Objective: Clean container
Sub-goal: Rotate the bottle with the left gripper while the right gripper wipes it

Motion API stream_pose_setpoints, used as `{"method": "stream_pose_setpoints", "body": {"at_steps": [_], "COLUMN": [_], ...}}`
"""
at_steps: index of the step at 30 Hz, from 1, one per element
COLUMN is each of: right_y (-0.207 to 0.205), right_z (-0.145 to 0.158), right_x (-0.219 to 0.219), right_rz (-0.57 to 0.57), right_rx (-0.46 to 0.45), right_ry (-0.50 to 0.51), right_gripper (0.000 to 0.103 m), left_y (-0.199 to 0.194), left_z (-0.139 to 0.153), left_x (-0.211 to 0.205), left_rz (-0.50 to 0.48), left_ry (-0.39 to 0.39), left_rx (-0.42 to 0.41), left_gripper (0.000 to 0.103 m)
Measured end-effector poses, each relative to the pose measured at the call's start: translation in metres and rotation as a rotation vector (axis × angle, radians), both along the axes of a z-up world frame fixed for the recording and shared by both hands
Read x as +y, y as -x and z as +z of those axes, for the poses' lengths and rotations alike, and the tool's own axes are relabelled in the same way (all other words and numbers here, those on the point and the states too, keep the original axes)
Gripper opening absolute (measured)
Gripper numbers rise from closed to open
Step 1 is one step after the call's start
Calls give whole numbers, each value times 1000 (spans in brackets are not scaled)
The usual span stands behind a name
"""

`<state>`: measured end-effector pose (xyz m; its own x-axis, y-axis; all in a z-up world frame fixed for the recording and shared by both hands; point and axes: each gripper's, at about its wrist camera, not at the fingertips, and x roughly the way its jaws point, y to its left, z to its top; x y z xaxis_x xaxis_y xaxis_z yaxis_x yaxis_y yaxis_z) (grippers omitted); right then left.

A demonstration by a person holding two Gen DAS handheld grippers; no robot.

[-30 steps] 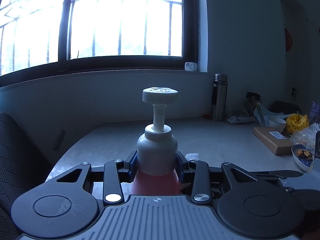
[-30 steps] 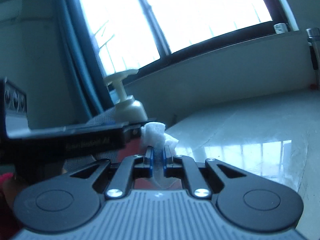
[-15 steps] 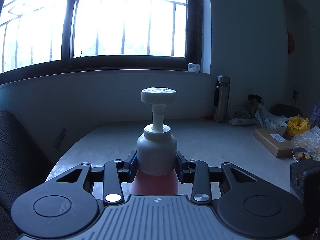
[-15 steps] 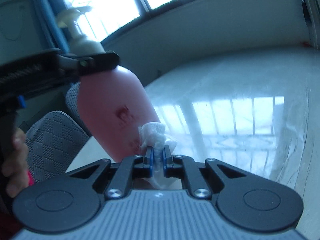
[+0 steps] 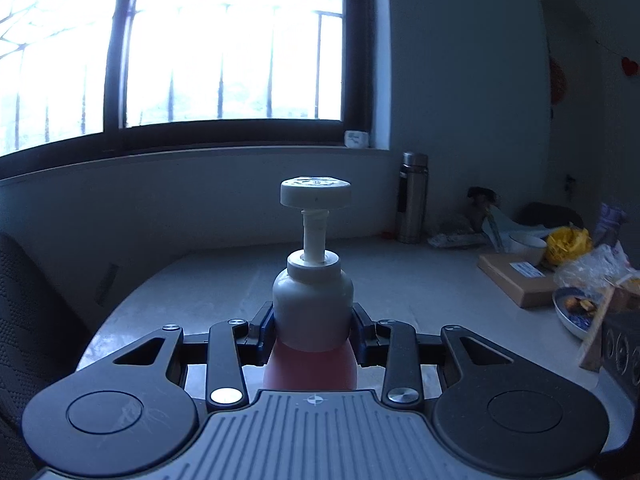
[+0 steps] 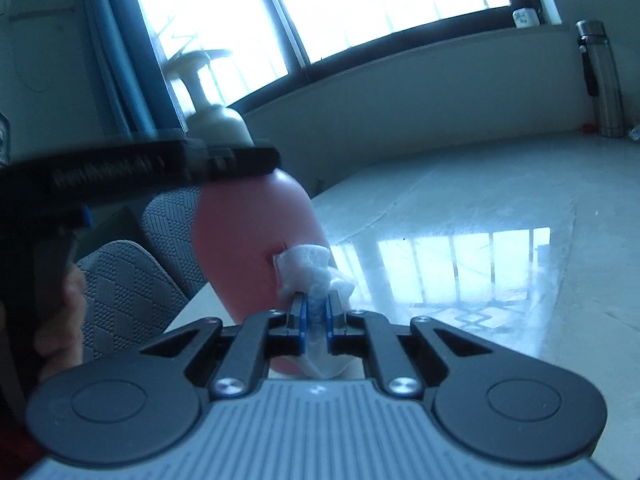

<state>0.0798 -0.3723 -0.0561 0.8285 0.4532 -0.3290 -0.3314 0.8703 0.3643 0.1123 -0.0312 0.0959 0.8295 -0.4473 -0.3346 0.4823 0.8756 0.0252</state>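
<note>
Pink pump bottle, white cap, dark smudge

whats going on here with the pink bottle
A person is cleaning a pink pump bottle with two handheld grippers. The left gripper is clamped on the bottle just below its white pump top, holding it upright above the table. The right gripper pinches a white wipe and presses it against the bottle's lower side, next to a dark red smear.
</note>
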Motion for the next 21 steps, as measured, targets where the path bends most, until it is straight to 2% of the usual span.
{"method": "stream_pose_setpoints", "body": {"at_steps": [4, 9, 14, 21], "right_y": [18, 42, 63, 65], "right_z": [11, 22, 24, 8], "right_x": [-10, -17, -22, -25], "right_rz": [-1, 5, 3, 10], "right_rx": [-50, -96, -143, -105], "right_ry": [-13, -30, -23, -36], "right_gripper": [9, 9, 9, 9], "left_y": [17, 39, 63, 73], "left_z": [-5, -1, -1, -14], "left_x": [-13, -16, -25, -24], "left_rz": [-22, -50, -68, -59], "left_ry": [-38, -10, -33, 11], "left_rx": [11, 25, 7, 24], "left_gripper": [37, 37, 37, 37]}}
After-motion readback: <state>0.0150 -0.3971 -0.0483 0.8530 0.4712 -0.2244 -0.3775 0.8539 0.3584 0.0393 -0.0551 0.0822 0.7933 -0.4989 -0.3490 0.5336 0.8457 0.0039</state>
